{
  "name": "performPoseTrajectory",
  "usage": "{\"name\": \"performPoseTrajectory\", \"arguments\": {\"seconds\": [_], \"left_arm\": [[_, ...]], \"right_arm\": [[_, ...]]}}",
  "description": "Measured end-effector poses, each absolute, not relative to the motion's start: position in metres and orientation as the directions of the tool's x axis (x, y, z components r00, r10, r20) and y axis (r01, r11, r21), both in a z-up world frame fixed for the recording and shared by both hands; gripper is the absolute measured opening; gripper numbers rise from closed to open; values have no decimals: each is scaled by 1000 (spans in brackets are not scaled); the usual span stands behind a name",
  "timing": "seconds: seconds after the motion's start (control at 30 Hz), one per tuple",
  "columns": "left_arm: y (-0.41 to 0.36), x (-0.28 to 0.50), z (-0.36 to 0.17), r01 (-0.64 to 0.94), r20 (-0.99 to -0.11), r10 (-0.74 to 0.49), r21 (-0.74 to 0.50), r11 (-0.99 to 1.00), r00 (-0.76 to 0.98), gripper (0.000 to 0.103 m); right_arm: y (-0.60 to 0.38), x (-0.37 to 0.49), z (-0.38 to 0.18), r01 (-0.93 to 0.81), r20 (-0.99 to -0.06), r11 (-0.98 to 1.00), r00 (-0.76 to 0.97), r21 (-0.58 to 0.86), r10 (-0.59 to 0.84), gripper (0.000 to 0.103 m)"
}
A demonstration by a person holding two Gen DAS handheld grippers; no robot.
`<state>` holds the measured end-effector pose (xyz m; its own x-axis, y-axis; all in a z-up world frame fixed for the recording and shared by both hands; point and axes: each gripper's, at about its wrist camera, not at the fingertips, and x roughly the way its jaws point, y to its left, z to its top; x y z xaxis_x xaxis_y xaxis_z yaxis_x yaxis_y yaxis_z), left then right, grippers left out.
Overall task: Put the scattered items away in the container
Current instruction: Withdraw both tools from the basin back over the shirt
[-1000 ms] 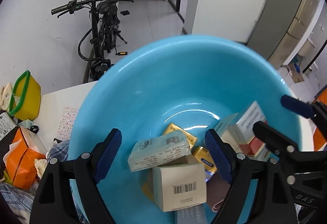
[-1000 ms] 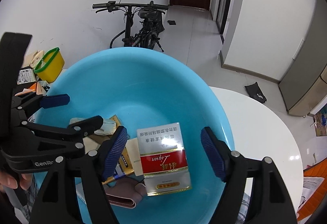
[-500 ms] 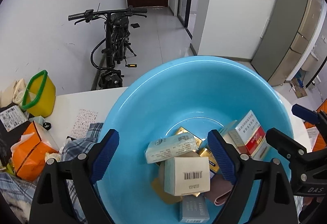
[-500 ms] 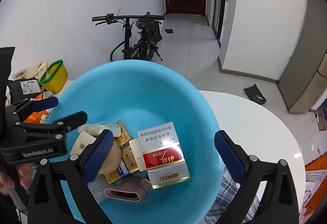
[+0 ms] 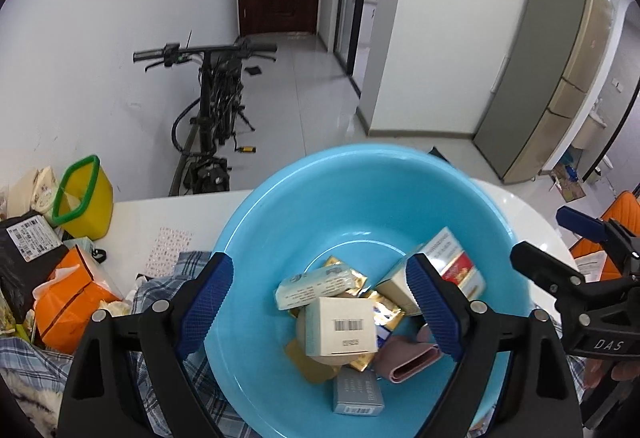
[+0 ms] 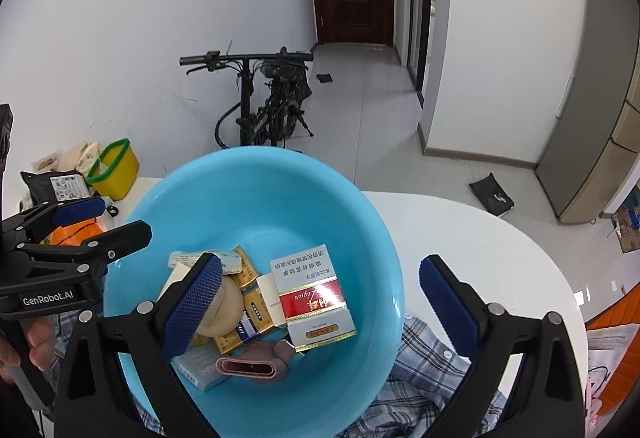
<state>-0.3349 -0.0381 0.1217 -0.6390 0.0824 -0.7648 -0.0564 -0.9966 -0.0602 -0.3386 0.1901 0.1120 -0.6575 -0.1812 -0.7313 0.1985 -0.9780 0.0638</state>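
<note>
A light blue basin (image 5: 280, 222) stands on the white table and holds several items. Among them are a white barcoded box (image 5: 340, 326), a pale green packet (image 5: 316, 284), gold sachets (image 5: 384, 308), a pink case (image 5: 412, 362) and a grey-blue box (image 5: 358, 390). A red and white carton (image 6: 312, 298) lies in the basin (image 6: 360, 238) towards its right side. My left gripper (image 5: 316, 278) hovers open above the pile with nothing between its pads. Beside it, my right gripper (image 6: 320, 270) stands wide open above the carton, touching nothing.
A plaid cloth (image 5: 168, 286) lies under and around the basin. Left of it are an orange tissue box (image 5: 68, 302), a black parcel (image 5: 24, 242) and a yellow bin with a green rim (image 5: 84, 194). A bicycle (image 5: 212, 110) leans on the far wall. The white table (image 6: 480, 238) extends right.
Both grippers have risen and drawn back from the basin, and their jaws stand wider. The green packet and the red carton stay lying in the basin.
</note>
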Motion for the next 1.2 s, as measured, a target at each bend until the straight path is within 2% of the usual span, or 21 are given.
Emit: {"name": "performPoseTrajectory", "arguments": {"seconds": [0.37,0.5,0.6,0.67,0.87,0.97,1.07,1.2], "left_arm": [[-37,-289,156,-56,-699,65,-36,-998,-712,90],[-40,-270,164,-48,-689,73,-56,-997,-721,90],[-38,-256,168,-51,-690,44,-10,-999,-723,90],[-35,-245,171,-53,-673,32,11,-999,-739,90],[-30,-200,180,-118,-649,103,-20,-993,-754,90],[-27,-171,181,-165,-597,160,-47,-985,-786,90],[-21,-146,174,-178,-565,161,-25,-984,-809,91],[-11,-130,156,-219,-596,190,-25,-976,-780,91]], "right_arm": [[191,-293,140,204,-665,-979,-730,7,-157,99],[197,-271,149,204,-634,-978,-750,50,-189,99],[195,-251,157,176,-635,-984,-760,9,-141,99],[191,-235,163,213,-624,-977,-763,7,-171,99],[192,-192,171,260,-603,-965,-766,24,-222,99],[194,-173,171,279,-595,-960,-766,31,-242,99],[194,-149,167,294,-572,-956,-784,0,-241,99],[201,-125,158,312,-563,-950,-784,7,-262,99]]}}
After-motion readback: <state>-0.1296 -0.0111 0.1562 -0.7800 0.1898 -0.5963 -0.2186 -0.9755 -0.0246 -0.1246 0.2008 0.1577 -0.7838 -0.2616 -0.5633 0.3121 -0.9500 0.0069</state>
